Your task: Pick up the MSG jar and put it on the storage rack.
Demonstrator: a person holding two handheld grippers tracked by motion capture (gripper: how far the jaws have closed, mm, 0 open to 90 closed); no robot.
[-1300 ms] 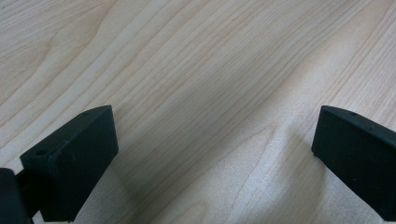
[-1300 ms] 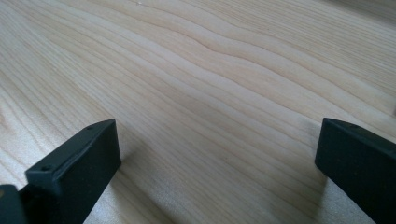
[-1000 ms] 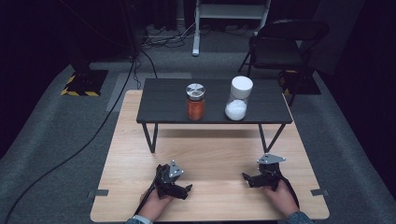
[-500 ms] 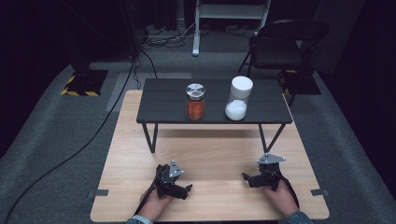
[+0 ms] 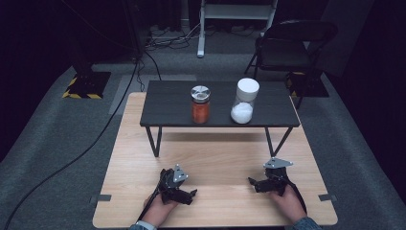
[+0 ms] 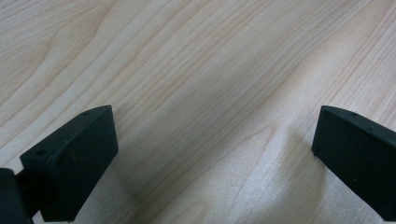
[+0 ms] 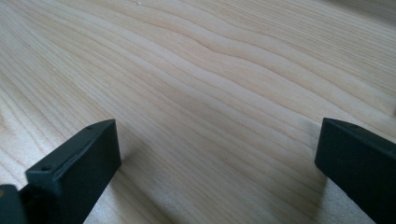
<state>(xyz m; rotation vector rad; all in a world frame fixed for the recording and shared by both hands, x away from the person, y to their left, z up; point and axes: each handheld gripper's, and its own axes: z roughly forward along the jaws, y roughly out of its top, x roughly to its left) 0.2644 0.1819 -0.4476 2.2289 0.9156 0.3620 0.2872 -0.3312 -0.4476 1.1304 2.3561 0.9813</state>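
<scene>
Both hand-held grippers rest low on the wooden table [image 5: 134, 143], the left hand-held gripper [image 5: 191, 194] and the right hand-held gripper [image 5: 251, 181], each with its jaws spread wide and nothing between them; the two gripper views show bare wood grain between the black jaws.

Going by size, the first hazard is the small black raised table [image 5: 167, 108] standing on the far half of the wooden one. It sits on thin legs, so a forearm or gripper coming in too low could catch its front edge and shake everything on top.

Next is the white-lidded jar [image 5: 244, 106], upright on the right part of that raised top, with white powder filling only its lower part. It looks tall and top-light, so a jaw striking near the lid would likely tip it.

Then the orange-filled jar [image 5: 200, 104], upright just left of it, with a metal lid. The two stand near each other, so a wide-open gripper closing on one might clip the other.

Both jars are well apart from the grippers, so the reach is long and aim could drift.
</scene>
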